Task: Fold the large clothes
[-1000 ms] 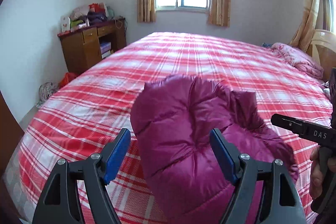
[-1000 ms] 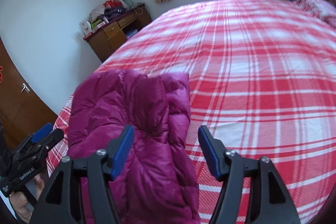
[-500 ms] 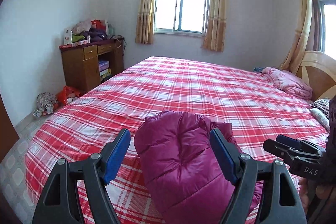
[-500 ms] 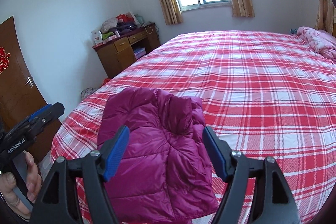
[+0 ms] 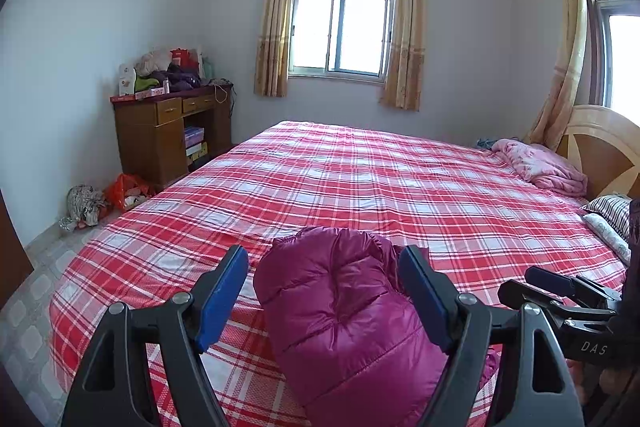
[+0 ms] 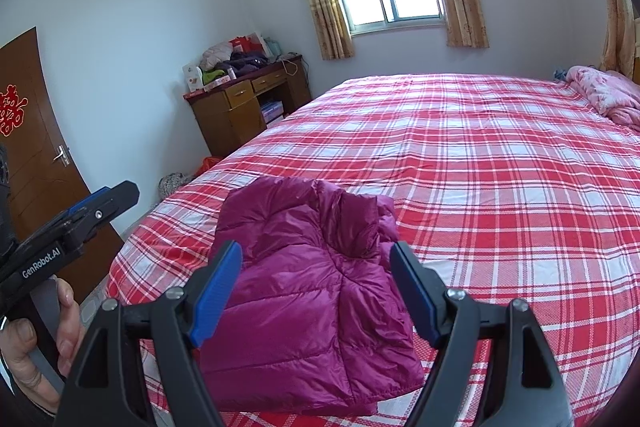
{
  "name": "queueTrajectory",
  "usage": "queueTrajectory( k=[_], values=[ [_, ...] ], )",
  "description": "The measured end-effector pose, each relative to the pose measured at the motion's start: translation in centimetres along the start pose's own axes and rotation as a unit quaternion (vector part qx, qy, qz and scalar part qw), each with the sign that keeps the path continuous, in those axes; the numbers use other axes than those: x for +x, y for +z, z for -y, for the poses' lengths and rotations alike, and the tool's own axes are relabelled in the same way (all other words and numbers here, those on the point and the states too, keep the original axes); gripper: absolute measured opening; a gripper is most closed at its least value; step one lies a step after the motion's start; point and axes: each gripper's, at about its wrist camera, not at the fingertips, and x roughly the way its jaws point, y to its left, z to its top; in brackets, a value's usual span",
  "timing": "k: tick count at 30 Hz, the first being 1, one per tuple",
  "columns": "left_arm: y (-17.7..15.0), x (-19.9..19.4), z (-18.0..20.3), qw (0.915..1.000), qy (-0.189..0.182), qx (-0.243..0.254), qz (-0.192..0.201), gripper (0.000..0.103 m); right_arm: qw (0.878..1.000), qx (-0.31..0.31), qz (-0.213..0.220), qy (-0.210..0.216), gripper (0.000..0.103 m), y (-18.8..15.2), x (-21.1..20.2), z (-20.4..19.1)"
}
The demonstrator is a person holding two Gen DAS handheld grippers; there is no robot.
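As daylight came through the curtained window [image 5: 346, 31], a wide bed [image 5: 400, 187] under a red-and-white plaid sheet filled most of the room, its flat top serving as the folding surface. At the near corner of that bed lay the task's garment, a magenta quilted down jacket [image 6: 304, 291], gathered into a compact, puffy bundle with its panels doubled over one another. Judging by that shape, the folding appeared finished or close to it, the padding keeping the bundle rounded rather than flat.

A wooden desk [image 5: 172, 135] against the far wall carried a heap of clothes and boxes, and a crumpled pink blanket [image 5: 540, 167] sat by the headboard, both well apart from the jacket and out of the way of the work.

The left gripper [image 5: 324, 295] hovered above the bundle's near end with its blue-padded fingers spread wide, nothing pinched between them. The right gripper [image 6: 316, 291] hung over the same bundle, its jaws opening and its pads clear of the fabric on either side, so the jacket rested on the sheet under its own weight. A hand [image 6: 36, 339] at the edge of the right wrist view gripped the left tool's handle. Both tools pointed down toward the jacket, seemingly placed to check the fold.
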Motion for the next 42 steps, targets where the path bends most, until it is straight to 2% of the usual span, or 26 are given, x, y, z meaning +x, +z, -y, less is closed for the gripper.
queueTrajectory(
  k=[3,42],
  values=[
    [-0.12,0.01,0.11,1.0,0.003,0.001,-0.001,0.079,1.0,-0.002,0.004,-0.002,0.083,0.01,-0.3,-0.15],
    [-0.31,0.37,0.62,0.9999,0.005,0.012,-0.009,0.08,1.0,0.013,0.001,0.001,0.083,-0.7,-0.19,0.41]
  ],
)
